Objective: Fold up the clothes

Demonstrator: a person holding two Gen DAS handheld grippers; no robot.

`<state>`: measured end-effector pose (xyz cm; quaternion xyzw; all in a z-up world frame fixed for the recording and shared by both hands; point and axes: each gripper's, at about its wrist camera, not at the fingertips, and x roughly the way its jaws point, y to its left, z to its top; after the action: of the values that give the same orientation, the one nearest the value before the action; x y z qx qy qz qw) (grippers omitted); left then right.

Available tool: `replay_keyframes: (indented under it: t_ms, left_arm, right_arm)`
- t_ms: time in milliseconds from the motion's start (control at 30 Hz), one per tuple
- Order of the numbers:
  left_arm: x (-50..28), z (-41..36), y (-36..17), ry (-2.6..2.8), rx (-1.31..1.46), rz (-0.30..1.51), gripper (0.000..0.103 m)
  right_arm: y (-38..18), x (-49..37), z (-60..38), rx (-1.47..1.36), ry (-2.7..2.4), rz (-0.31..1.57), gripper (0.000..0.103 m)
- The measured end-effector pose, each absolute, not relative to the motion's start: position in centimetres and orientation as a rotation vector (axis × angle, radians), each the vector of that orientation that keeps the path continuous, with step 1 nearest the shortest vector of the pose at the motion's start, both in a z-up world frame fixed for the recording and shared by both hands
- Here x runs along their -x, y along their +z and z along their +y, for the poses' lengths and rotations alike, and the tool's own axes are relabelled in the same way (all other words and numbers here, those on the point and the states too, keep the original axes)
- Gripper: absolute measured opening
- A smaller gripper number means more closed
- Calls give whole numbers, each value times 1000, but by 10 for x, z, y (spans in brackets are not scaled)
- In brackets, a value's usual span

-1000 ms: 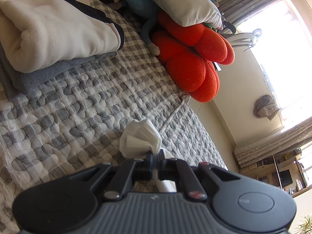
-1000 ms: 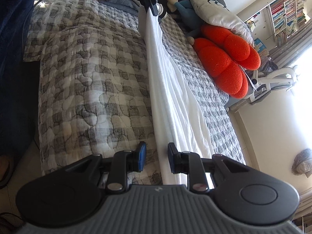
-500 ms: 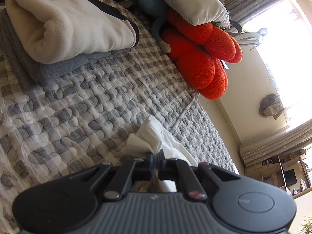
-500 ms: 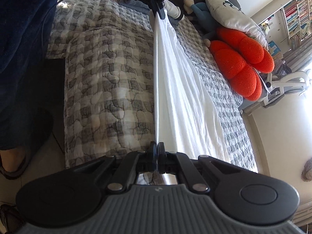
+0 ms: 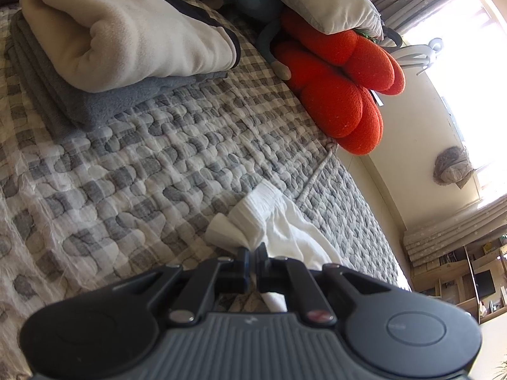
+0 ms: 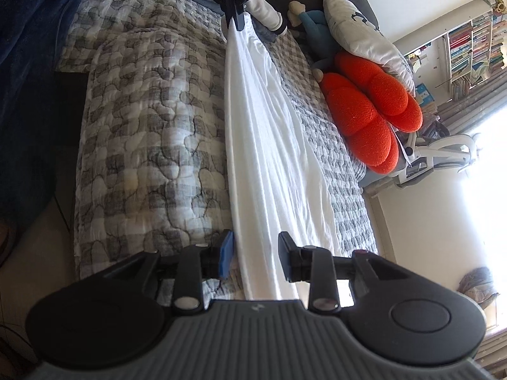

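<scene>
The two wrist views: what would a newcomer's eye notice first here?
The bright red cushion stands out at the far edge of the checked quilt, under a pale pillow. A long white garment lies stretched along the bed, one end pinched in the left gripper. The right gripper stands open over the other end.

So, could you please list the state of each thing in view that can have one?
Left claw: shut on an end of the white cloth garment.
Right claw: open, jaws just opened; garment lies between the pads, unpinched.
White cloth garment: stretched long across the grey checked quilt.
Cream fleece blanket: folded, stacked on the folded grey fleece blanket.
</scene>
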<state>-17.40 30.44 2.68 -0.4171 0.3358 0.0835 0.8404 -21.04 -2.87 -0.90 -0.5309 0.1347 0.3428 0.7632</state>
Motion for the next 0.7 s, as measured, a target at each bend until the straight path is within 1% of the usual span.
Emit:
replay_keyframes:
  t_ms: [133,300,333,367,433,500,600,700]
  left_arm:
    - [173,304,27,173,884,709,4]
    - [174,304,27,172,886,707,4]
    - [174,304,27,171,889,706,3]
    - [174,304,27,170,891,705,3]
    - [175,304,28,168,895,702,3]
    - [178,304,29,167,889,691,3]
    - [182,303,29,165,880,690,3]
    - [181,300,24,171,864,721,3]
  right_arm:
    - [-9,206,-28,1147,744,300,35]
    - [-5,190,-26,1102,738,357,35]
    - [-2,186,-27,1069,751,387,29]
    - [1,183,-28,1042,777,425,4]
    - [1,183,-29,1040,778,437,2]
    - [6,194,-30,1044,779,399,2]
    - [13,204,-34,1030,800,396,2]
    - [2,206,-33,1078,810,419,2]
